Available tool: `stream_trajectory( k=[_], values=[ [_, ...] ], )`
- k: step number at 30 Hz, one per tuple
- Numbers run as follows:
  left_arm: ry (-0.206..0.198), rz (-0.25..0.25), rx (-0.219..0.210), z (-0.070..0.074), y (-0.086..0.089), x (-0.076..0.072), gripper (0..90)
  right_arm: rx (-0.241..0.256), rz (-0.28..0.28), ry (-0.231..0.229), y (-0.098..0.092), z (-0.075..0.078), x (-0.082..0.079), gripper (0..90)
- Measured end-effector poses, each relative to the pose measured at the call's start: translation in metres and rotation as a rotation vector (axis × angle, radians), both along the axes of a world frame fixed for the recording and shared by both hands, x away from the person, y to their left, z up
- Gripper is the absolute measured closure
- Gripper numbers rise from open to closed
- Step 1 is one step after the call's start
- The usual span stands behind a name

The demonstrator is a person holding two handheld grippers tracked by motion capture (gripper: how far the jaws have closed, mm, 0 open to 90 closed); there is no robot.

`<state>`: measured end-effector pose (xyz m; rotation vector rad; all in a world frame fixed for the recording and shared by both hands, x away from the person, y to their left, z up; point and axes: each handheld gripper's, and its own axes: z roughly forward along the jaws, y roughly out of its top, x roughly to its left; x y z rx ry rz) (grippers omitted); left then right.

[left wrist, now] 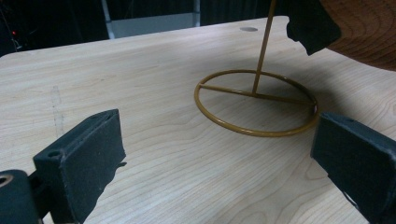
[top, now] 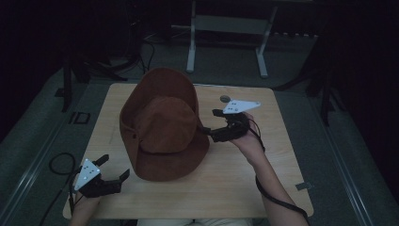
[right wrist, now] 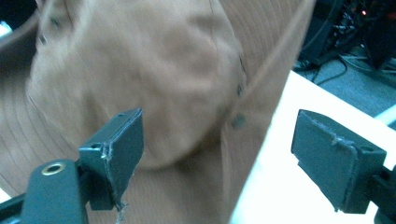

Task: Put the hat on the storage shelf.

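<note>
Brown hat (top: 162, 125) is perched on a gold wire stand (left wrist: 256, 100) mid-table (top: 235, 183). Right gripper (top: 212, 123), jaws spread, is held just beside the brim; left gripper (top: 114, 167), spread, is kept near the table's front-left corner.

Dim room, light wooden table (top: 277, 155) sitting on grey floor (top: 339, 155).

Light is falling mostly on the tabletop; surroundings are fading to near black. Pale wood grain is showing, with a small round grey mark (top: 225, 98) near the far edge. Beyond the table, a white metal frame (top: 191, 47) on two legs is standing on the floor. Dark cables (top: 150, 47) are trailing at far left, and black stand legs (top: 324, 101) are flanking the right side.
</note>
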<state>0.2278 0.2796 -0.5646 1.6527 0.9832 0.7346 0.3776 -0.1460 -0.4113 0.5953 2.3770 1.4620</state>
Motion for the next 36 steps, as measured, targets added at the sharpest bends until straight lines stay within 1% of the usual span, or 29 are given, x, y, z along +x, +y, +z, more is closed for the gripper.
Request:
stream_trajectory(
  k=[2, 4, 5, 6, 11, 13, 14, 17, 20, 24, 25, 26, 27, 29, 32, 36],
  values=[
    [0.000, 0.001, 0.002, 0.000, 0.000, 0.000, 3.2, -0.001, -0.011, 0.002, -0.007, -0.008, -0.001, 15.8],
    [0.003, 0.002, 0.000, 0.000, 0.000, 0.000, 3.1, 0.010, -0.021, 0.011, -0.015, -0.017, -0.003, 15.7],
    [0.001, 0.003, 0.001, 0.000, 0.000, 0.000, 3.1, 0.011, -0.028, 0.011, -0.019, -0.021, -0.003, 15.7],
    [0.002, 0.001, -0.002, 0.000, 0.000, 0.001, 3.2, 0.010, -0.040, 0.001, -0.023, -0.025, -0.004, 15.7],
    [0.006, 0.001, 0.004, -0.001, -0.001, 0.001, 3.1, 0.007, -0.071, 0.014, -0.041, -0.046, -0.006, 15.7],
    [0.006, 0.001, 0.005, -0.001, -0.001, 0.001, 3.2, 0.019, -0.084, 0.021, -0.047, -0.053, -0.006, 15.7],
    [0.005, 0.001, 0.005, -0.001, 0.000, 0.001, 3.1, 0.016, -0.093, 0.020, -0.050, -0.057, -0.007, 15.7],
    [0.004, 0.004, 0.004, -0.001, 0.000, 0.001, 3.2, 0.004, -0.095, 0.001, -0.056, -0.069, -0.008, 14.0],
    [0.005, 0.001, 0.004, -0.001, 0.000, 0.001, 3.2, 0.001, -0.095, 0.001, -0.063, -0.082, -0.011, 13.9],
    [0.007, -0.001, 0.001, -0.001, -0.001, 0.002, 3.1, -0.005, -0.098, 0.020, -0.071, -0.099, -0.012, 13.8],
    [0.006, 0.000, 0.004, -0.001, -0.001, 0.002, 3.1, -0.015, -0.103, 0.025, -0.073, -0.103, -0.012, 13.9],
    [0.006, -0.001, 0.005, -0.001, -0.001, 0.002, 3.1, -0.019, -0.105, 0.030, -0.075, -0.105, -0.012, 13.8],
    [0.006, -0.002, 0.003, -0.001, -0.001, 0.002, 3.2, -0.020, -0.105, 0.045, -0.077, -0.108, -0.012, 13.9],
    [0.006, -0.001, 0.007, -0.002, -0.001, 0.002, 3.1, -0.013, -0.107, 0.052, -0.082, -0.114, -0.012, 13.8],
    [0.007, 0.000, 0.003, -0.002, -0.001, 0.002, 3.2, -0.030, -0.116, 0.048, -0.087, -0.121, -0.014, 13.9],
    [0.007, 0.001, 0.003, -0.001, 0.000, 0.002, 3.2, -0.035, -0.134, 0.056, -0.097, -0.130, -0.016, 13.8]
  ],
)
